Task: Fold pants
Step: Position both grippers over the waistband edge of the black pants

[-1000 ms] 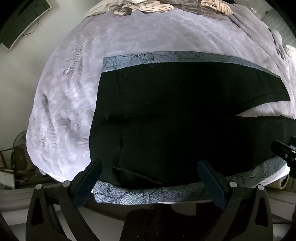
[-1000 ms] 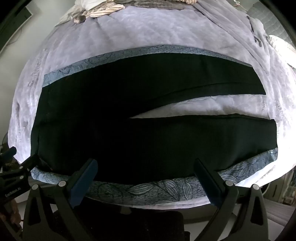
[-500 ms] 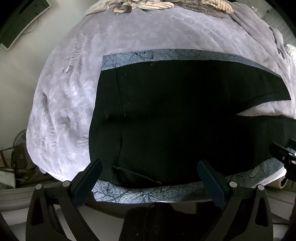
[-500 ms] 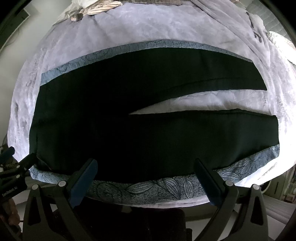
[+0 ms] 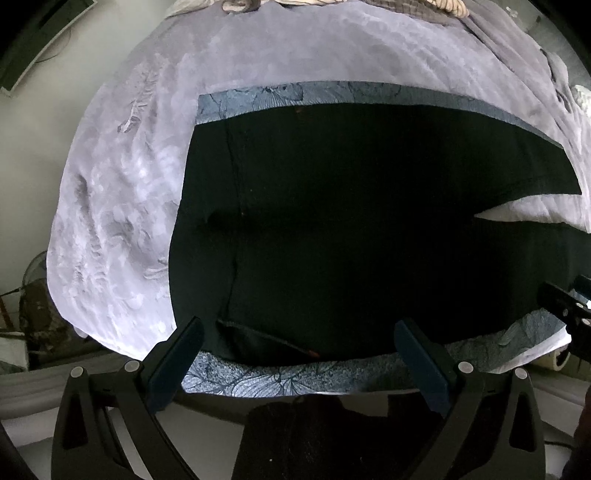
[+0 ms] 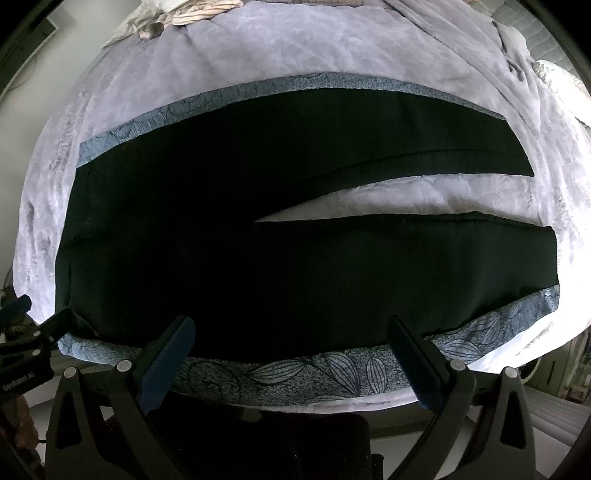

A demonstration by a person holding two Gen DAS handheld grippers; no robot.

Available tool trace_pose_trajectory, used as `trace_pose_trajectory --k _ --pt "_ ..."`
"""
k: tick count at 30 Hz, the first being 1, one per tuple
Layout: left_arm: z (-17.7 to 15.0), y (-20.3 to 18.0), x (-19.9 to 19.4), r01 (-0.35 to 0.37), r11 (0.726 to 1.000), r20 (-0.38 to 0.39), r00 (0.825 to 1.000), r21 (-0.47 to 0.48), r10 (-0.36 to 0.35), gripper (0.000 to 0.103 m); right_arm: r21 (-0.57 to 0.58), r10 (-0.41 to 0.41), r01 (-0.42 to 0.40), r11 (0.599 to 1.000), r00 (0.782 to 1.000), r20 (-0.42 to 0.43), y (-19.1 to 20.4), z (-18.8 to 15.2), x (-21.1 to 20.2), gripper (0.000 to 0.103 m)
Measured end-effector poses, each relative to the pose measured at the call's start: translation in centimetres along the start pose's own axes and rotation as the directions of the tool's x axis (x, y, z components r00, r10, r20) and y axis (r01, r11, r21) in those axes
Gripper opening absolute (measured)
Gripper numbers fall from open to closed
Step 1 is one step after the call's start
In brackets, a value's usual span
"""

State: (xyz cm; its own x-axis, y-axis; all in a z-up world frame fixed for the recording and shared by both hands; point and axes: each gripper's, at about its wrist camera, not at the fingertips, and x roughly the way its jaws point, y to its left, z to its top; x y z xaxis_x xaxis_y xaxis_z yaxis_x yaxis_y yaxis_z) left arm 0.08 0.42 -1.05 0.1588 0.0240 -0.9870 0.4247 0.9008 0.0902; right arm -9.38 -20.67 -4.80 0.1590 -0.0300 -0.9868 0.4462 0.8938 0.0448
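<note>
A bed (image 5: 258, 74) with a pale lilac cover (image 6: 295, 48) fills both views. On it lies a blue-grey leaf-patterned cloth (image 6: 314, 373), its strips showing along the far and near edges of the pants (image 6: 258, 266). The black pants lie flat on that cloth, waist toward the left and the two legs running to the right, with a narrow wedge of lilac cover showing between the legs. In the left wrist view the pants (image 5: 351, 229) show a seam running down near the waist and a pocket slit close to the near edge. Crumpled striped clothes (image 6: 192, 14) sit at the far end of the bed.

The left claw (image 5: 299, 354) hovers over the near edge by the waist, its fingers wide apart and holding nothing. The right claw (image 6: 291, 354) hangs over the near edge by the lower leg, fingers also spread wide and empty. Each claw shows at the edge of the other's view.
</note>
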Motion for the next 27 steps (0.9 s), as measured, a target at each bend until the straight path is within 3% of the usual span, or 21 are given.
trace_pose_trajectory --k 27 --pt "-0.1 1.1 1.6 0.001 0.998 -0.05 0.999 -0.056 -0.004 0.103 0.019 -0.007 0.007 1.0 0.999 -0.034 -0.7 -0.8 1.2 0.103"
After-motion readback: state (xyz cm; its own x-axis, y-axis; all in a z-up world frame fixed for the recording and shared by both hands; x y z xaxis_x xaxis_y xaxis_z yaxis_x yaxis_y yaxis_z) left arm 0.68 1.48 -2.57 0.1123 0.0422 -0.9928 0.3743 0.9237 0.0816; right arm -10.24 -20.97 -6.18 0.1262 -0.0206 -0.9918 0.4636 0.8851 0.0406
